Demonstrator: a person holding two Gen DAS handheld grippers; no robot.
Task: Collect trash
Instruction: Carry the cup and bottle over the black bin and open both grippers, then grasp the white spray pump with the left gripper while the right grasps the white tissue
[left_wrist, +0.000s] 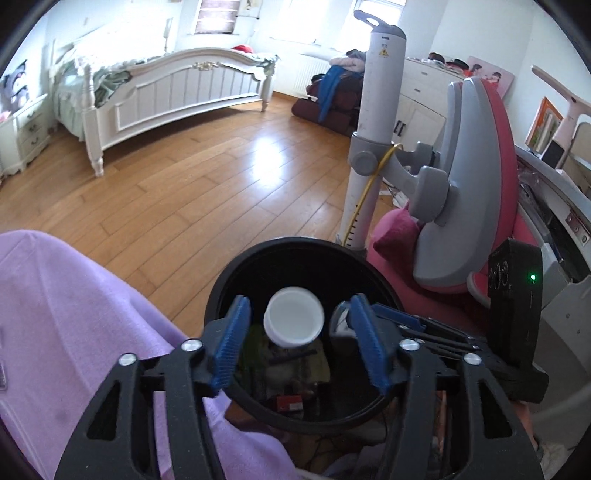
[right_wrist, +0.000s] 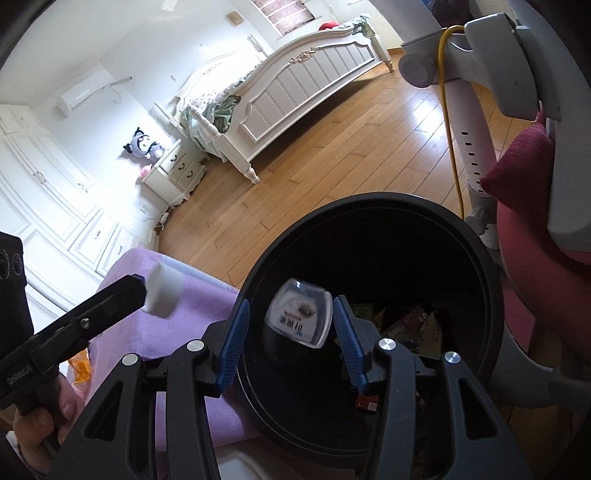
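The trash bin (left_wrist: 221, 291) is a round black container with a wide open mouth, standing on the wooden floor beside a purple cloth. Its bottom holds mixed waste: crumpled wrappers (right_wrist: 413, 325) and a small red box (left_wrist: 290, 403). A white plastic cup (left_wrist: 294, 320) sits above the bin's mouth, its open end facing the left wrist camera, with clear gaps on both sides. A clear plastic packet (right_wrist: 300, 318) with printed dark and red markings hangs tilted over the mouth, slightly blurred, its edges apart from anything beside it.
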